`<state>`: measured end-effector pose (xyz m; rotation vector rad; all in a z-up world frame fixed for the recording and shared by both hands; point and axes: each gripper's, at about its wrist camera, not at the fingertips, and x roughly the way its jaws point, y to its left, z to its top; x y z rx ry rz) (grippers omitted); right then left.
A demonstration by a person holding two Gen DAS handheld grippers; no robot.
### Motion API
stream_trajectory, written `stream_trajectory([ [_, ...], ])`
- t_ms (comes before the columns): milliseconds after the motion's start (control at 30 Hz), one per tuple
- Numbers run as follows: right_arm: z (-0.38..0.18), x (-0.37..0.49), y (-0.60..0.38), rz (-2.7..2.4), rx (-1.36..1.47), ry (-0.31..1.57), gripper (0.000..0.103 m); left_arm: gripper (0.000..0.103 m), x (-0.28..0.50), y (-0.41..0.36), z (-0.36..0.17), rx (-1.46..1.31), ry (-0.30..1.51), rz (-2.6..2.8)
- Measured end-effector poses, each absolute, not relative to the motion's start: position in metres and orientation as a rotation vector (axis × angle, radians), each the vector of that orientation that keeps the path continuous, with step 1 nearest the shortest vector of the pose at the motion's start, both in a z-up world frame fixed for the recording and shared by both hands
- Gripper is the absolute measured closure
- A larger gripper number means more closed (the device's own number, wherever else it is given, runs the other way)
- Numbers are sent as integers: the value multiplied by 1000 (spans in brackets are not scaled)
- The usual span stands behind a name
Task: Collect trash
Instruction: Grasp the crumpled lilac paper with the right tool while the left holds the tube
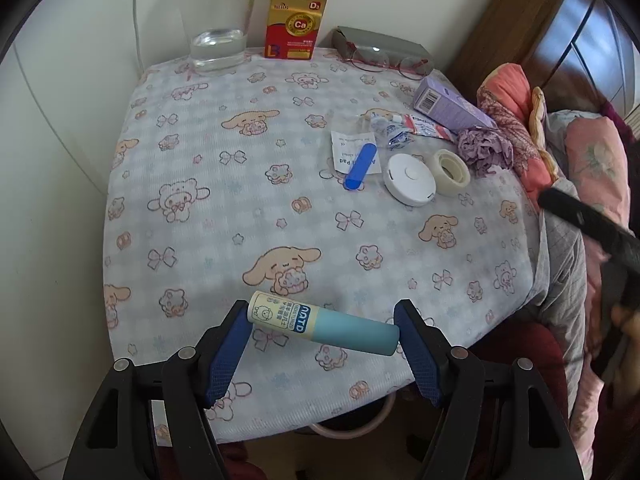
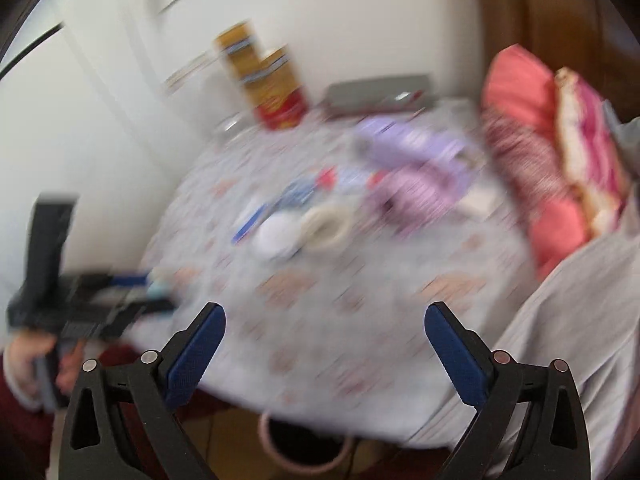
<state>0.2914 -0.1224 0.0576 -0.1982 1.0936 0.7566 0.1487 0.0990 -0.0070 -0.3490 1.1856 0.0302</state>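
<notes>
Left gripper (image 1: 322, 328) clamped lengthwise on tube (image 1: 324, 325), cream end against left pad (image 1: 228, 354), blue end against right pad, tube lifted just above near edge of table (image 1: 208, 216). Beyond and to the right of left gripper, well apart: blue strip (image 1: 359, 166) lying on torn wrapper (image 1: 352, 151), white disc (image 1: 409, 179) just right of it, tape roll (image 1: 452, 172) beside disc. Further right: crumpled purple paper (image 1: 484, 148) and purple box (image 1: 450, 106). At far edge: glass (image 1: 218, 46), yellow box (image 1: 298, 12), spectacles (image 1: 384, 62).

Right gripper (image 2: 325, 344) spread wide, nothing between fingers, hovering over near right part of table (image 2: 320, 320). Right view heavily blurred; bin (image 2: 304, 444) visible below table edge, beneath right gripper. Left gripper (image 2: 154, 292) with tube seen far to its left.
</notes>
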Motion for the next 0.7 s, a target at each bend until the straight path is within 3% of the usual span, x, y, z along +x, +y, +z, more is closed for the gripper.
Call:
stream_trajectory([
  [567,18,390,-86,456,-241,1131,6,29,138,99,-15,-395,1179,6],
  [633,11,390,-86,458,-233,1149,25,29,137,98,-15,-394,1177,4],
  [667,7,388,-86,477,-225,1163,51,29,137,98,-15,-394,1176,2],
  [700,4,386,-86,484,-221,1171,53,29,137,98,-15,-394,1175,0],
])
